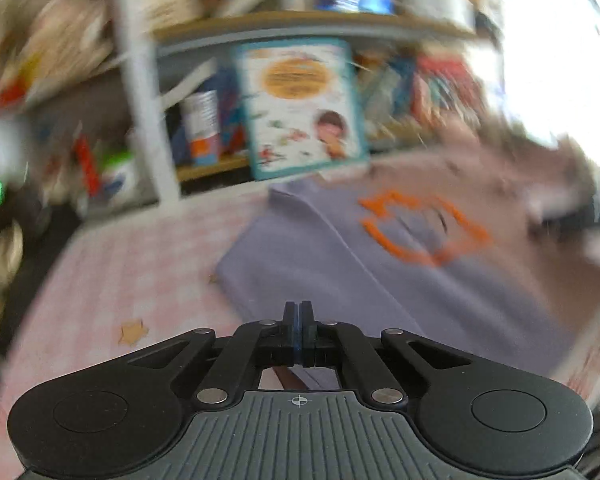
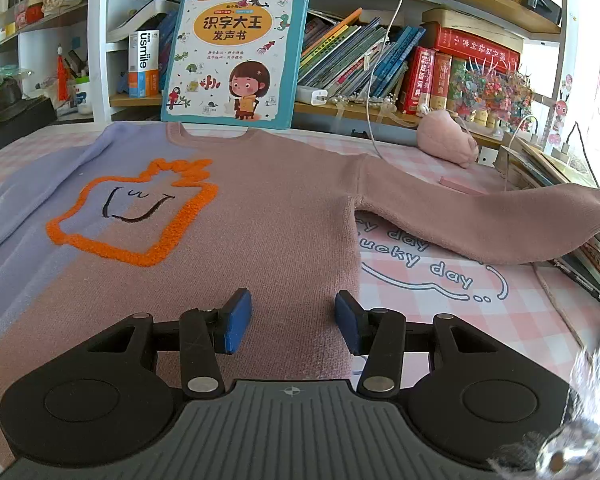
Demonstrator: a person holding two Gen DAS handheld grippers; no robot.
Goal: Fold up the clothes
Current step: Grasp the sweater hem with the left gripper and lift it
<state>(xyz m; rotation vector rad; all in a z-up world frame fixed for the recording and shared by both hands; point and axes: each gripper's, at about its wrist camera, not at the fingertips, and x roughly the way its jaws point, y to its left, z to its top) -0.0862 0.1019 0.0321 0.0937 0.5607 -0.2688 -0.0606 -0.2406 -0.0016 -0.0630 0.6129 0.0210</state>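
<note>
A sweater (image 2: 268,216), lilac on its left half and dusty pink on its right, lies flat on the pink checked table (image 2: 532,304). An orange fuzzy outline with a smiling face (image 2: 136,208) marks its chest. Its pink sleeve (image 2: 480,216) stretches right onto a stack of books. My right gripper (image 2: 294,320) hovers open over the pink lower part, blue pads apart with only the flat cloth below them. In the blurred left wrist view my left gripper (image 1: 298,320) is shut above the lilac part of the sweater (image 1: 300,264), near its left edge. No cloth shows between its pads.
A shelf of books (image 2: 380,60) runs along the table's far edge, with a large teal children's book (image 2: 236,56) leaning on it. A pink plush bundle (image 2: 448,140) and a white cable (image 2: 376,92) lie at the back right. Stacked books (image 2: 580,208) crowd the right edge.
</note>
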